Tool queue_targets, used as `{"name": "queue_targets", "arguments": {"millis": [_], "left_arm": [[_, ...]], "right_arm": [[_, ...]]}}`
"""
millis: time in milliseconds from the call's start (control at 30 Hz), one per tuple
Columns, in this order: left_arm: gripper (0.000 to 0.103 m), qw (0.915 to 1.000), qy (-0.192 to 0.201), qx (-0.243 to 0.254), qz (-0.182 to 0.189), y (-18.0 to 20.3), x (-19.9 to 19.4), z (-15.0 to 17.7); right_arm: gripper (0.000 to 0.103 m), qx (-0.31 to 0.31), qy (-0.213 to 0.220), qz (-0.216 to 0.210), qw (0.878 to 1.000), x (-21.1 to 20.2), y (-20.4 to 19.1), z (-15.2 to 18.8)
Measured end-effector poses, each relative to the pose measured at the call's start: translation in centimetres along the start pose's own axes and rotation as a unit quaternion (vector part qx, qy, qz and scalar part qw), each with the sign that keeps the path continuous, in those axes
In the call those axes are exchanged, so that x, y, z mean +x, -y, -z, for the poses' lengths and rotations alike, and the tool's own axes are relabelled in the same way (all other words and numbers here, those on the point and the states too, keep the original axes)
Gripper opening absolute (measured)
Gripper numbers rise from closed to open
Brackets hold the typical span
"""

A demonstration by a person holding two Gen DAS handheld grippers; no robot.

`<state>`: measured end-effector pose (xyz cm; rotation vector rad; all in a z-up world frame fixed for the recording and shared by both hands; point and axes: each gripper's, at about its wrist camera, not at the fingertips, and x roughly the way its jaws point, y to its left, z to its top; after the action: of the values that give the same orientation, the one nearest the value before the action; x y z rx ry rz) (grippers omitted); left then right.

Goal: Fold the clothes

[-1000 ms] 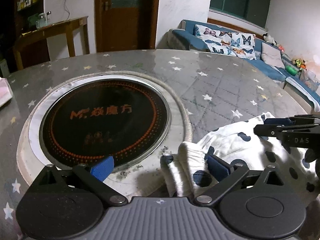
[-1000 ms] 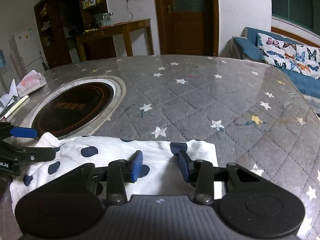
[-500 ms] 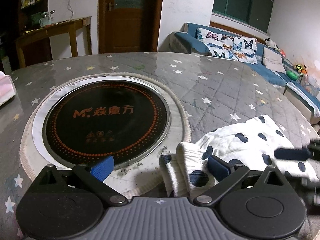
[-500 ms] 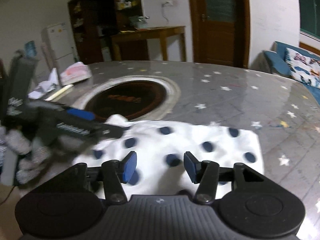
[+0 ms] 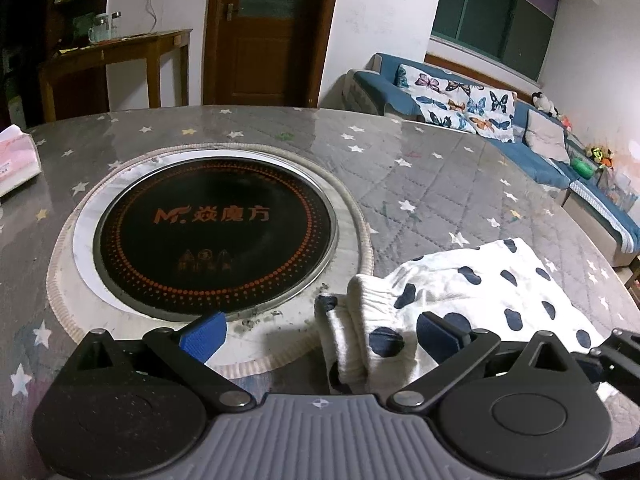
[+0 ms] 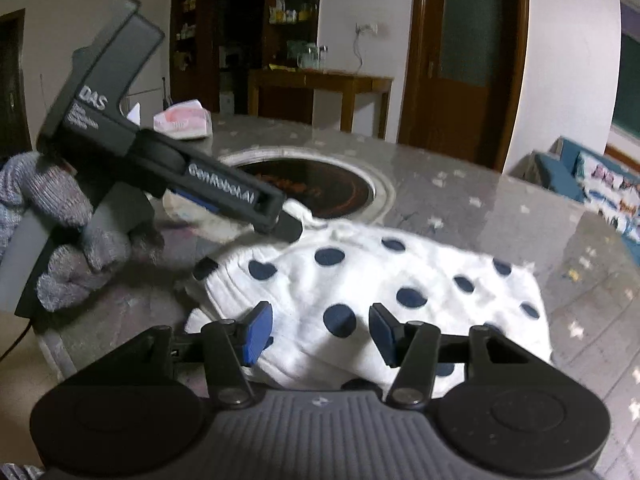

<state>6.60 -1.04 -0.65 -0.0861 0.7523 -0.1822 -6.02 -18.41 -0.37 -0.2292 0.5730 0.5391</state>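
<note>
A white garment with dark blue dots (image 5: 480,292) lies folded on the grey star-patterned table (image 5: 420,168), right of the round cooktop. My left gripper (image 5: 320,332) is open wide; the ribbed waistband (image 5: 352,320) lies between its fingers, close to the right one, unpressed. In the right wrist view the garment (image 6: 400,272) spreads ahead. My right gripper (image 6: 320,332) is open just above its near edge, pads apart from the cloth. The left gripper (image 6: 280,220) reaches in from the left, held by a hand in a grey knit glove (image 6: 60,216). The right gripper's body (image 5: 616,352) shows at the lower right.
A black round cooktop (image 5: 216,236) is set into the table. A pink tissue pack (image 5: 16,156) sits at the far left. A blue sofa with butterfly cushions (image 5: 520,140) stands past the table's right side. The table's near edge (image 6: 60,344) runs at lower left.
My right gripper has swung sideways toward the left gripper and rolled, and its jaws have widened. In the left wrist view it dropped from above the garment to the lower right edge. The left gripper stayed.
</note>
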Motion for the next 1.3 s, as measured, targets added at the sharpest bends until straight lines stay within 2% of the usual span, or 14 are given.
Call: {"name": "queue_targets", "arguments": {"millis": [133, 267, 500, 667, 800, 933, 1000, 1033, 1100, 1233, 1300], "left_arm": [[0.103, 1.0000, -0.003, -0.009, 0.001, 0.0, -0.2, 0.4], [0.103, 0.9998, -0.005, -0.021, 0.002, -0.1, -0.9, 0.7], [0.103, 0.9984, -0.005, -0.056, 0.002, -0.4, -2.1, 0.7], [0.103, 0.9956, -0.025, -0.088, 0.024, -0.6, -2.4, 0.9], [0.103, 0.9914, -0.042, -0.117, 0.042, -1.0, -2.3, 1.2], [0.103, 0.9862, -0.059, -0.144, 0.057, -1.3, -2.0, 1.5], [0.103, 0.9829, -0.067, -0.158, 0.066, -1.5, -1.8, 1.7], [0.103, 0.9815, -0.070, -0.164, 0.070, -1.6, -1.6, 1.8], [0.103, 0.9782, -0.076, -0.176, 0.079, -1.8, -1.5, 2.0], [0.103, 0.9727, -0.083, -0.196, 0.092, -2.0, -1.3, 2.2], [0.103, 0.9692, -0.083, -0.210, 0.099, -2.2, -1.3, 2.2]], "right_arm": [[0.055, -0.009, -0.010, -0.001, 1.000, 0.7, -0.3, 0.5], [0.055, -0.023, 0.002, 0.004, 1.000, -0.3, -0.5, 0.1], [0.056, -0.114, 0.000, -0.024, 0.993, -1.4, -3.2, -0.2], [0.056, -0.217, -0.019, -0.038, 0.975, -0.7, -6.6, 0.6], [0.054, -0.288, -0.024, -0.022, 0.957, 0.2, -8.3, 1.3], [0.051, -0.323, -0.019, -0.014, 0.946, 0.5, -9.1, 1.4], [0.046, -0.324, -0.021, -0.013, 0.946, 0.7, -9.0, 1.3], [0.040, -0.323, -0.021, -0.011, 0.946, 0.8, -8.9, 1.3], [0.034, -0.319, -0.021, -0.006, 0.948, 0.9, -8.7, 1.2], [0.019, -0.275, -0.012, -0.021, 0.961, 0.4, -7.8, 0.4], [0.018, -0.251, -0.007, -0.028, 0.968, 0.1, -7.3, -0.1]]}}
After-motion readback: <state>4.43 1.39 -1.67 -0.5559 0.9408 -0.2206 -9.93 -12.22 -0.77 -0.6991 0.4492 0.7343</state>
